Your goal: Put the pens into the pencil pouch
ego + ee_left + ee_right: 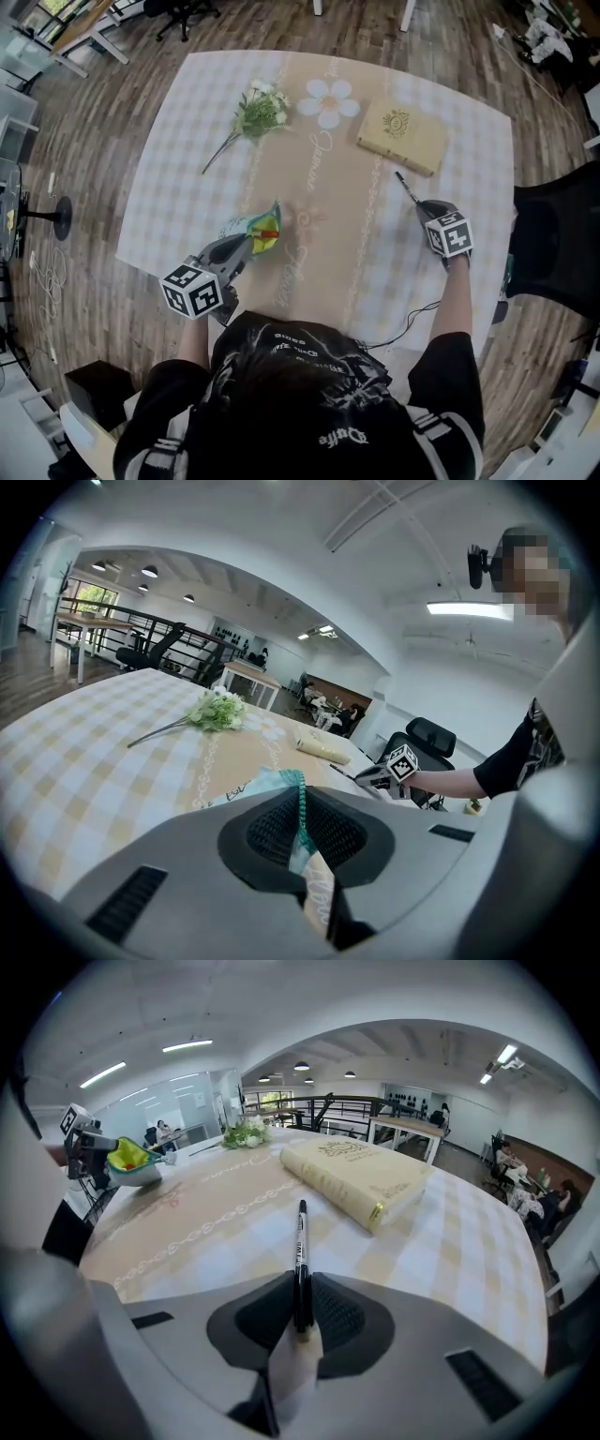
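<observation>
A light blue pencil pouch with a teal zipper is lifted over the near left of the table, and something red and yellow shows in its open mouth. My left gripper is shut on the pouch's zipper edge. A black pen lies in front of the book, its far end pointing at it. My right gripper is shut on the pen's near end, low over the tablecloth. In the right gripper view the pouch shows far to the left.
A cream book lies at the back right of the table, just beyond the pen. A sprig of white flowers lies at the back left. A black chair stands beside the table's right edge.
</observation>
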Available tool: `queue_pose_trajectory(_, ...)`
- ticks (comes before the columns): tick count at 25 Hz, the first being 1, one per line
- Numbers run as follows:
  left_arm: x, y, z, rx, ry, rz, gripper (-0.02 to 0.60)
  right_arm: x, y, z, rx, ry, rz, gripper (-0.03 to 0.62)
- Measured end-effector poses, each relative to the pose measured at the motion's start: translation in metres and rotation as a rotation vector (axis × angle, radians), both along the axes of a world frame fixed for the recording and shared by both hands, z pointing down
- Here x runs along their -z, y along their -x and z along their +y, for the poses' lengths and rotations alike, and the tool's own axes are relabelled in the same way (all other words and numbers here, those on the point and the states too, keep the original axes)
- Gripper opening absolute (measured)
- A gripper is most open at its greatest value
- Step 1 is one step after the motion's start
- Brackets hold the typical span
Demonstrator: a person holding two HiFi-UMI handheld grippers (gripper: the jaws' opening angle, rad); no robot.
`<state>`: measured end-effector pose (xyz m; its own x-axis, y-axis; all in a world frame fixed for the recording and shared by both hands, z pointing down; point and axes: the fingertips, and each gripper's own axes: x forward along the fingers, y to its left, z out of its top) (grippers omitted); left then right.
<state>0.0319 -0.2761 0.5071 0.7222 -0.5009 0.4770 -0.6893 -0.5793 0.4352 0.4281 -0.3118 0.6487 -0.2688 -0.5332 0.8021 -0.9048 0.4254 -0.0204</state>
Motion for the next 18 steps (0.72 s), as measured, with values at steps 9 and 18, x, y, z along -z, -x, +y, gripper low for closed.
queue_pose_trajectory(9,0.002,0.008,0.003,0.015,-0.011,0.048,0.034,0.065,0.024,0.005,0.072,-0.142,0.108,0.067)
queue_pose_trajectory(18,0.008,0.023,0.009,0.035,-0.037,0.097,0.034,0.108,0.114,0.046,0.223,-0.176,0.115,0.067)
